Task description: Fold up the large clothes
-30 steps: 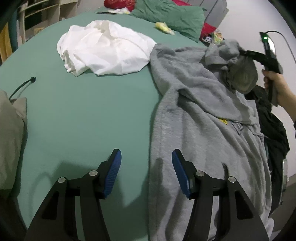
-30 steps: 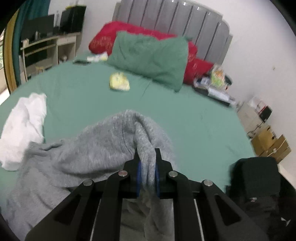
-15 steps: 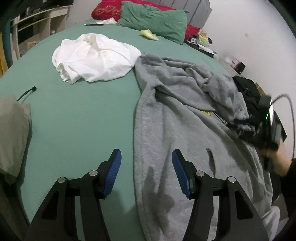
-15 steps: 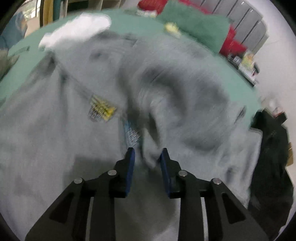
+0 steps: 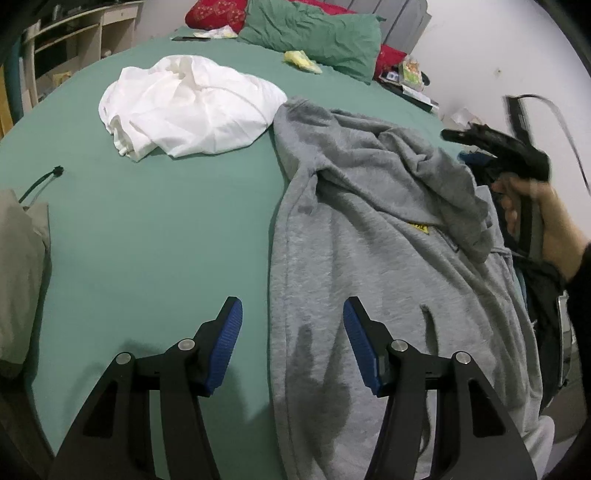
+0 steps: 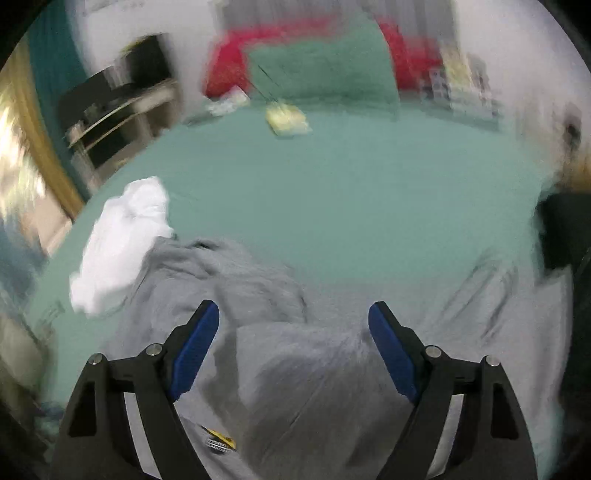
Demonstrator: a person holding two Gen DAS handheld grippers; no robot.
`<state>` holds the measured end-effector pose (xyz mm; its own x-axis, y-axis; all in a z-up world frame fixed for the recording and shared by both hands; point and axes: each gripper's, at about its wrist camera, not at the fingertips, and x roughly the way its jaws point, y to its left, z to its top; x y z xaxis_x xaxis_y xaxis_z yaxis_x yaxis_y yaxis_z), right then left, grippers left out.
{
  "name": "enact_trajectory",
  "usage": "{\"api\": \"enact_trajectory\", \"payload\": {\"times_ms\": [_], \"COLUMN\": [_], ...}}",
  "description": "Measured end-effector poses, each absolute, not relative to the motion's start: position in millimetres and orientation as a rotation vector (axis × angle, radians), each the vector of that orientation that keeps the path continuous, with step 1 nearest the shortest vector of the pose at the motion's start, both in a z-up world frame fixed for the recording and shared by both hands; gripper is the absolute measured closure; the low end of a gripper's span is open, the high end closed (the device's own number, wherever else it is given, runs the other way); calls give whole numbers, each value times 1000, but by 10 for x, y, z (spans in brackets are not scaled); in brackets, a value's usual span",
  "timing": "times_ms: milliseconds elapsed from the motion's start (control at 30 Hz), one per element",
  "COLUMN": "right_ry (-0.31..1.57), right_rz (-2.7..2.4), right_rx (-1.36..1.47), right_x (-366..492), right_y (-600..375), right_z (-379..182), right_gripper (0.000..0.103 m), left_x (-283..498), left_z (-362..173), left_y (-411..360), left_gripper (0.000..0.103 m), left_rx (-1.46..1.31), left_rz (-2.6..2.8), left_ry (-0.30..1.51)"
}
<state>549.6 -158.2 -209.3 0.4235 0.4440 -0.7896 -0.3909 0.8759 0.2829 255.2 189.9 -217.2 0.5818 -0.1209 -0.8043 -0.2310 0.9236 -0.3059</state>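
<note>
A large grey hoodie (image 5: 388,280) lies spread on the green bed, its hood and a sleeve bunched at the top right; it also shows in the right wrist view (image 6: 314,369), with a small yellow label on its chest. My left gripper (image 5: 291,332) is open and empty, low over the hoodie's left edge. My right gripper (image 6: 293,343) is open and empty, just above the hoodie's crumpled upper part. The right gripper also shows in the left wrist view (image 5: 491,144), held in a hand at the hoodie's right side.
A crumpled white garment (image 5: 188,110) lies left of the hoodie's top. A beige cloth (image 5: 18,273) sits at the bed's left edge, with a black cable (image 5: 40,181) by it. Green and red pillows (image 5: 314,29) are at the headboard. Dark clothes (image 5: 539,295) lie at the right.
My right gripper held a fold of the grey hoodie aloft, brought it down, opened and let it go. The hoodie now lies flatter. My left gripper stayed open.
</note>
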Motion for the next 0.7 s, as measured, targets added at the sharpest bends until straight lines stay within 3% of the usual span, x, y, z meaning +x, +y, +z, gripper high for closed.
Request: {"api": "enact_trajectory", "payload": {"times_ms": [100, 167, 433, 500, 600, 700], "right_ry": [1180, 1125, 844, 756, 826, 976], "right_rz": [520, 598, 625, 585, 648, 644], "right_rx": [196, 91, -289, -466, -496, -476], "right_x": [5629, 5389, 4181, 3747, 3385, 3227], "right_y": [-1739, -1693, -1577, -1422, -1262, -1257], "right_z": [-2418, -2324, -1828, -1867, -2232, -2764], "right_gripper": [24, 89, 93, 89, 88, 56], "left_x": [2556, 2558, 2456, 2422, 2395, 2381], "left_z": [-2183, -2162, -2133, -2119, -2095, -2092], "left_y": [1906, 1906, 1833, 1813, 1782, 1748], "left_gripper": [43, 43, 43, 43, 43, 43], "left_rx": [-406, -410, -409, -405, -397, -389], "left_rz": [64, 64, 48, 45, 30, 18], "left_ry": [961, 958, 954, 953, 951, 955]}}
